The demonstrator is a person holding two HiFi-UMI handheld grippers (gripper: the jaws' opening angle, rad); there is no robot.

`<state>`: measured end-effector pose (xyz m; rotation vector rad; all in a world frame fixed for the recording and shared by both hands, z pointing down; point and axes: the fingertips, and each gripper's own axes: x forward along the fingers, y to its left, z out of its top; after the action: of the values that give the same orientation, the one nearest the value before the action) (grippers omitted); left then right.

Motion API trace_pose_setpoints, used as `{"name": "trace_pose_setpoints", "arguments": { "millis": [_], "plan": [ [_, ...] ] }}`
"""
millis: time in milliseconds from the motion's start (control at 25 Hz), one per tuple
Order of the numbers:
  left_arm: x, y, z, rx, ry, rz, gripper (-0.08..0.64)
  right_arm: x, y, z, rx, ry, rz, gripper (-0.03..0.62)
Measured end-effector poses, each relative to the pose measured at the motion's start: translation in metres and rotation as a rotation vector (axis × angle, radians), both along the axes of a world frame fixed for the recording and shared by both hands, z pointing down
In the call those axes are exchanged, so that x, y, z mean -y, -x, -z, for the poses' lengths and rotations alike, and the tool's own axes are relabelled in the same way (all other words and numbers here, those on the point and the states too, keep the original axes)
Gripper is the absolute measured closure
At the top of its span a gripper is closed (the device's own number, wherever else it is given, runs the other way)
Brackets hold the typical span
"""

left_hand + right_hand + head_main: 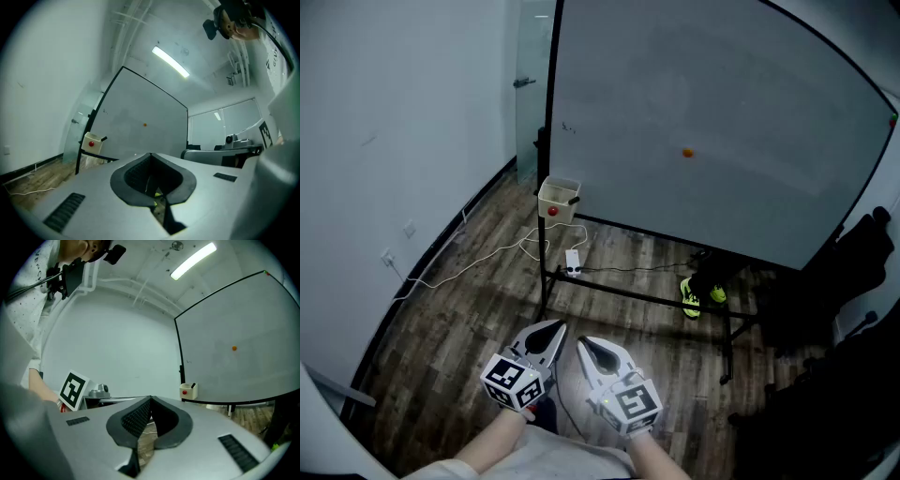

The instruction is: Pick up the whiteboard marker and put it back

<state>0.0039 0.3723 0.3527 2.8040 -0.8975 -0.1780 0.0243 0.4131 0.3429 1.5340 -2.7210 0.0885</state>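
We are holding the left tongs [546, 330] and right tongs [586, 345] pressed together, empty. The whiteboard marker [575, 199] is poking out of the holder box [555, 201] at the whiteboard's [703, 122] lower left corner. We are judging it light, stiff and slick, best pinched at its protruding end.

Power strip [573, 262], neon shoes [691, 298] on wooden floor [441, 328]

The whiteboard marker [103, 138] is a small dark stick. It stands tilted in the cream holder box [92, 146] at the whiteboard's [136, 117] lower left corner, with its upper end poking out above the rim.
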Motion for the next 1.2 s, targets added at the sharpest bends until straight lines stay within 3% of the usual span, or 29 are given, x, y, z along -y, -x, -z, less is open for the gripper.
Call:
{"name": "trace_pose_setpoints", "arguments": {
  "millis": [320,800,1200],
  "plan": [
    [0.069,-0.002,-0.001,0.032,-0.049,-0.041,0.545,0.081,0.007,-0.008,0.004,0.023,-0.028,0.572],
    [0.198,0.007,-0.016,0.019,0.01,-0.019,0.545,0.212,0.007,-0.02,0.006,0.037,-0.03,0.572],
    [0.296,0.011,-0.017,0.018,0.02,-0.074,0.545,0.309,0.012,-0.025,0.012,0.059,-0.072,0.572]
  ]
}}
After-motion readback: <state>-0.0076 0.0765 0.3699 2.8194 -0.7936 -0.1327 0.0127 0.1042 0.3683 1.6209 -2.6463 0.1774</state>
